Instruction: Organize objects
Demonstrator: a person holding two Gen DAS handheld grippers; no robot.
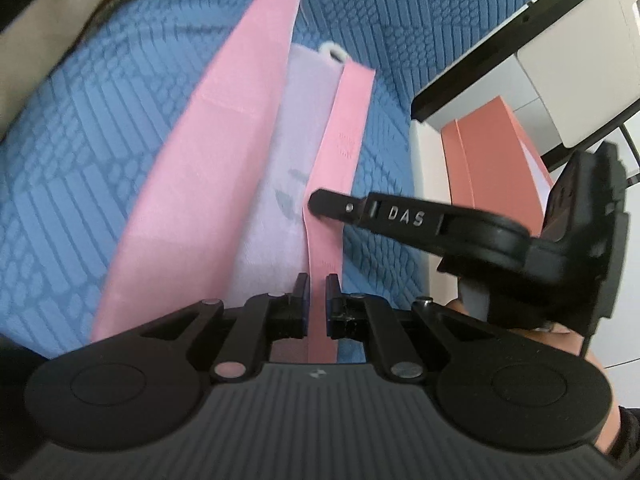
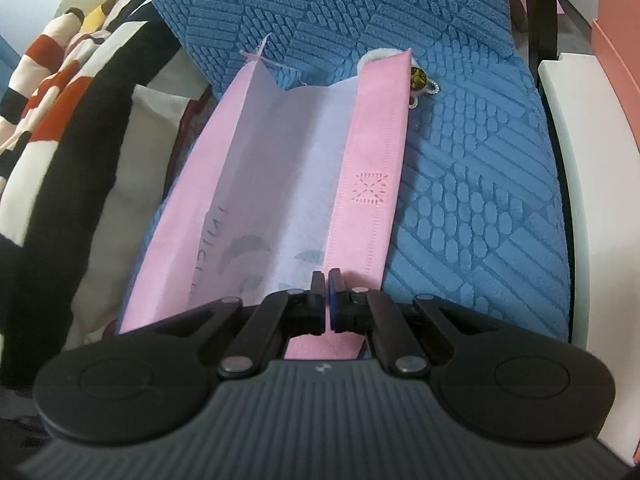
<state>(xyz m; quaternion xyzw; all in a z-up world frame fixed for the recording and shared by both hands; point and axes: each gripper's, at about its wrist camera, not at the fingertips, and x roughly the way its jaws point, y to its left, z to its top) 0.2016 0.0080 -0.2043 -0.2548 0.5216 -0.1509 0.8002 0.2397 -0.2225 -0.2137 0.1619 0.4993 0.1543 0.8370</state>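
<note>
The left hand-held gripper (image 1: 317, 292) is clamping the near edge of a pink strap on the pink-and-white fabric bag (image 1: 224, 128), and the right hand-held gripper (image 2: 327, 286) is pinching the same pink strap (image 2: 370, 200). The bag is lying flat on the blue textured cushion (image 2: 480, 184), stretching away toward its far end.

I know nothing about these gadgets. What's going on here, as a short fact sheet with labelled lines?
Item handled: pink and white fabric bag, lying flat
Surface: blue textured cover
Left gripper: shut on the bag's pink strip
Right gripper: shut on the same strip, further along it
Near the bag's far end: small dark charm
Beside the cover: striped cloth
</note>
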